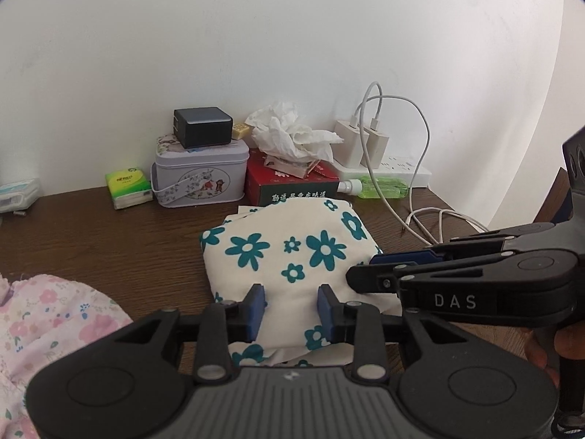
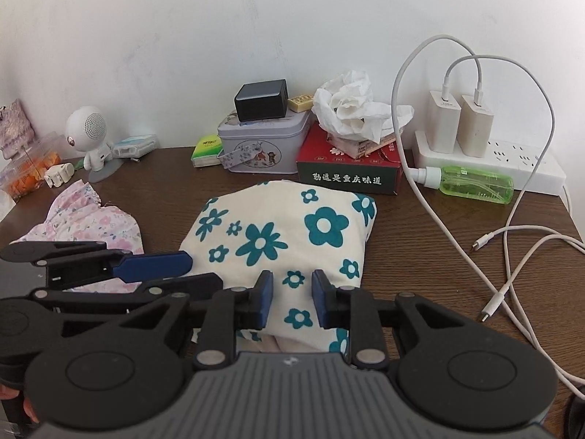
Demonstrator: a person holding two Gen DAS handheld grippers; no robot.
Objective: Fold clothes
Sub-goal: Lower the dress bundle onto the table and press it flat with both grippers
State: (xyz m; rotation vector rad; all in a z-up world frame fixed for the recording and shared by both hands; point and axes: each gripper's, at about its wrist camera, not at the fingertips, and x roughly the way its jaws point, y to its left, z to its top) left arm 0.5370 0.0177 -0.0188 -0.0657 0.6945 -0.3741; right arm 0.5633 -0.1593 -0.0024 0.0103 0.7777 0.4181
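Note:
A folded cream cloth with teal flowers (image 1: 289,245) (image 2: 278,226) lies on the brown table (image 1: 109,237) (image 2: 420,256). My left gripper (image 1: 290,294) stands over its near edge with the blue pads apart. The cloth runs smooth through the gap, and no pinched fold shows. From the right wrist view the left gripper (image 2: 203,270) reaches the cloth's left side. My right gripper (image 2: 292,287) is also over the near edge, pads apart, with flat cloth between them. In the left wrist view the right gripper (image 1: 360,269) rests at the cloth's right edge. A pink floral garment (image 1: 55,322) (image 2: 95,219) lies crumpled to the left.
Along the wall stand a tin box (image 2: 263,142) with a black charger (image 2: 261,100) on top, a red tissue box (image 2: 347,172), a green bottle (image 2: 475,184) and a power strip (image 2: 530,168). White cables (image 2: 512,256) trail over the right side. A white toy robot (image 2: 89,135) stands at the far left.

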